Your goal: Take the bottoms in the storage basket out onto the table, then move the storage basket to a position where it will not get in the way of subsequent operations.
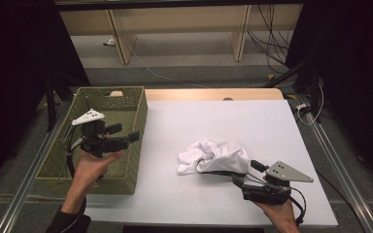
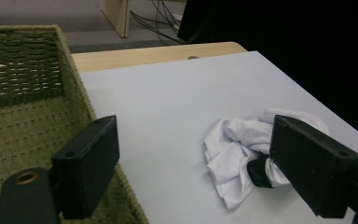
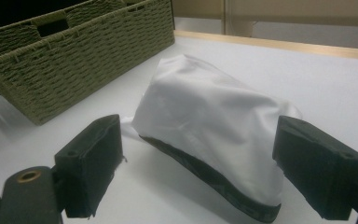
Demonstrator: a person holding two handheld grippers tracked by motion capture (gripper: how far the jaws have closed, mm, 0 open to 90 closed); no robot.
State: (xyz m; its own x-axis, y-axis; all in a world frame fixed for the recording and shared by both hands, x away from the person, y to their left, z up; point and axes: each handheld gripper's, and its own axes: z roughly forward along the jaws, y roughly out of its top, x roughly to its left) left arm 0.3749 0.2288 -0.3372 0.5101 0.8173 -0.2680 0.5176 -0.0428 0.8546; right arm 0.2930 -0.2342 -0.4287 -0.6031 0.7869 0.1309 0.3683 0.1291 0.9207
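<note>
A crumpled white cloth (image 1: 213, 154) with a dark band along its lower edge lies near the middle of the white table (image 1: 233, 116). My right gripper (image 1: 245, 173) is open at the cloth's near right corner. In the right gripper view the cloth (image 3: 205, 116) bulges between and just beyond that gripper's (image 3: 200, 168) spread jaws. My left gripper (image 1: 125, 132) is open and holds nothing, hovering over the right wall of a woven olive basket (image 1: 138, 116). In the left gripper view the cloth (image 2: 235, 140) lies beyond this gripper's (image 2: 205, 163) right jaw, and the basket (image 2: 23, 93) is at left.
The basket (image 3: 74, 51) stands at the table's left edge, and what can be seen of its inside is bare. A wooden strip (image 1: 213, 93) runs along the table's far edge. Cables (image 1: 272, 29) and wooden furniture legs (image 1: 119, 36) lie on the floor behind.
</note>
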